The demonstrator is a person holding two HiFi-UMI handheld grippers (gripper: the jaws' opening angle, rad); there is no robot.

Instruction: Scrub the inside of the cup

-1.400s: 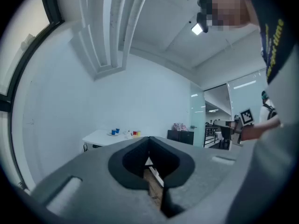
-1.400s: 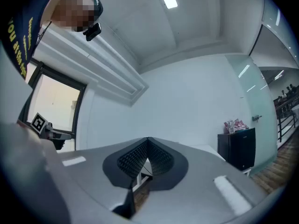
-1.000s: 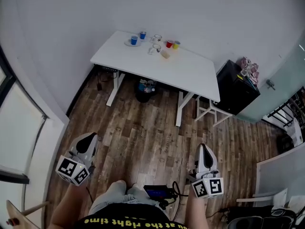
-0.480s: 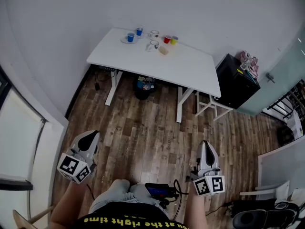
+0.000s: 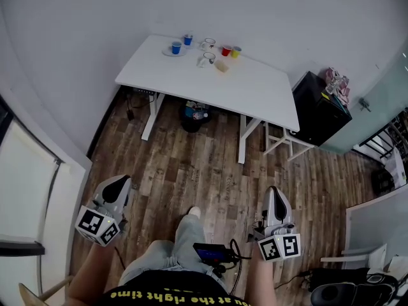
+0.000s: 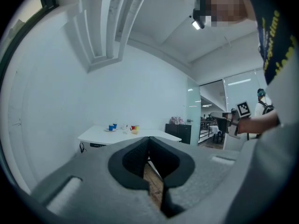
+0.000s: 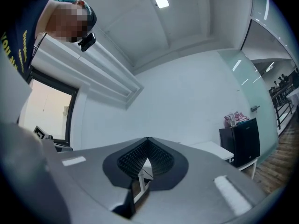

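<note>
Far ahead stands a white table (image 5: 255, 94) with several small cups at its back edge: two blue cups (image 5: 176, 48), two clear cups (image 5: 205, 58), a red cup (image 5: 226, 50) and a yellow cup (image 5: 236, 51). A tan pad (image 5: 221, 66) lies beside them. My left gripper (image 5: 120, 183) and right gripper (image 5: 272, 196) hang low over the wooden floor, far from the table. Both are shut and hold nothing. In the left gripper view the jaws (image 6: 149, 140) meet and the cups (image 6: 112, 126) show small beyond them. In the right gripper view the jaws (image 7: 147, 141) are pressed together too.
A dark bin (image 5: 194, 116) sits under the table and a white stool frame (image 5: 280, 146) stands at its right end. A black cabinet (image 5: 317, 113) is beside a glass door. The person's leg (image 5: 185, 234) is stepped forward. A window wall runs along the left.
The person's leg has swung forward over the floor. Both grippers sit slightly lower in the view than a second ago and stay shut. The table has shifted a little in the view.
</note>
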